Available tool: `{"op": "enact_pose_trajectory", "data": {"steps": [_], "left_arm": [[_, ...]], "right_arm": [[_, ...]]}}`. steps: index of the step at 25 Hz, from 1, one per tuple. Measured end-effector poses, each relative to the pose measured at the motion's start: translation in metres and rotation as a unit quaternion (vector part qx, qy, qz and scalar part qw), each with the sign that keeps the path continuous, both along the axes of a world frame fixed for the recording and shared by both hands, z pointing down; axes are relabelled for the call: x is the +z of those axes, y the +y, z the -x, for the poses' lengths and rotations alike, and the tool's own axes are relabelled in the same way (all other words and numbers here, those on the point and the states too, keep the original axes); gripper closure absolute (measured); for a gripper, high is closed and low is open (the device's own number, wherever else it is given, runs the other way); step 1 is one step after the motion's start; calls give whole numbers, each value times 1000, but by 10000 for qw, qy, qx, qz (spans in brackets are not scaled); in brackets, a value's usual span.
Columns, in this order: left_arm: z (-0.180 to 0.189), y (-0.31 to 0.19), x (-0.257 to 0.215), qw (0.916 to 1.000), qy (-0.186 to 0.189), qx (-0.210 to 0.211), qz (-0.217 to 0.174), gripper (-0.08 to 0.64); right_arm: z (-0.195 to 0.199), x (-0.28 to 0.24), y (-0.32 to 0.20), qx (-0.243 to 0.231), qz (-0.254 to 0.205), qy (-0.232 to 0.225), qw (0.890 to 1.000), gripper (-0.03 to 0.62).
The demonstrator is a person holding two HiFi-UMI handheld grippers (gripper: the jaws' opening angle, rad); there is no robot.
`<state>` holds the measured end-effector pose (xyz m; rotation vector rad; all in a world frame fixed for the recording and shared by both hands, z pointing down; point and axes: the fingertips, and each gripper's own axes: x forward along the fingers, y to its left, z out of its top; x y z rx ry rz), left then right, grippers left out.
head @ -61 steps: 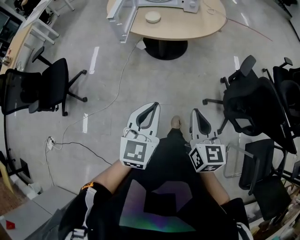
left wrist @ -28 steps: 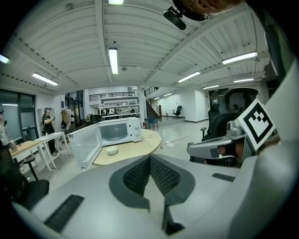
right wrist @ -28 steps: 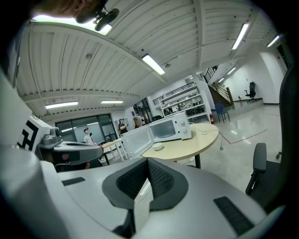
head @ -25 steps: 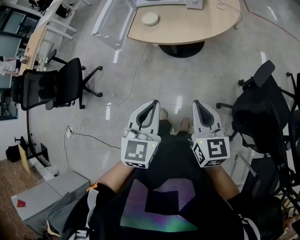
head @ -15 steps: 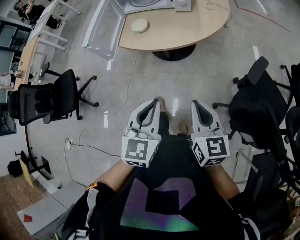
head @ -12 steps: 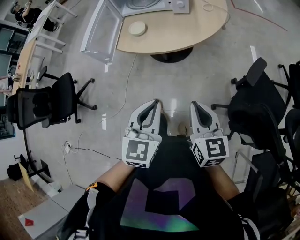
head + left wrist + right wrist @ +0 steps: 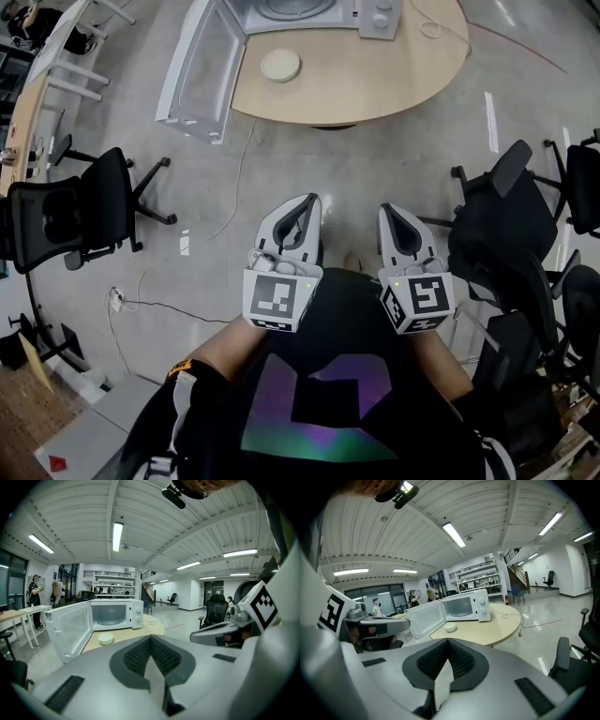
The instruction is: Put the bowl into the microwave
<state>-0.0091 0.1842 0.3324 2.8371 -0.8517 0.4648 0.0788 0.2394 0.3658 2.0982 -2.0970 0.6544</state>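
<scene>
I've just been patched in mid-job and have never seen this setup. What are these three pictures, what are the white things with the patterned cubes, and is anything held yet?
There is no robot arm here. A person stands with a hand-held two-jaw gripper in each hand. The head view looks down from a camera on the person's head. In it the left gripper and the right gripper point forward, and the patterned cube on each is part of that gripper. The other two pictures come from cameras riding on the grippers, each looking along its own jaws. Both pairs of jaws are closed with nothing between them.

Ahead stands a round table. On it sit a white microwave, its door swung open, and a pale bowl in front of it, well away from both grippers. Black office chairs stand around.
</scene>
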Motion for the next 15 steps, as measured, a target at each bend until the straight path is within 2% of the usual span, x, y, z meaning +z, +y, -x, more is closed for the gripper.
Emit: {"op": "enact_pose_trajectory", "data": {"steps": [8,15], "left_arm": [[4,-76,-5,9997,178,-7,137,515],[15,-119,5,9991,230,4,342,515]], "right_arm": [[11,-4,-80,-58,203,61,9998,577],[20,3,-122,-32,406,66,9992,577]]}}
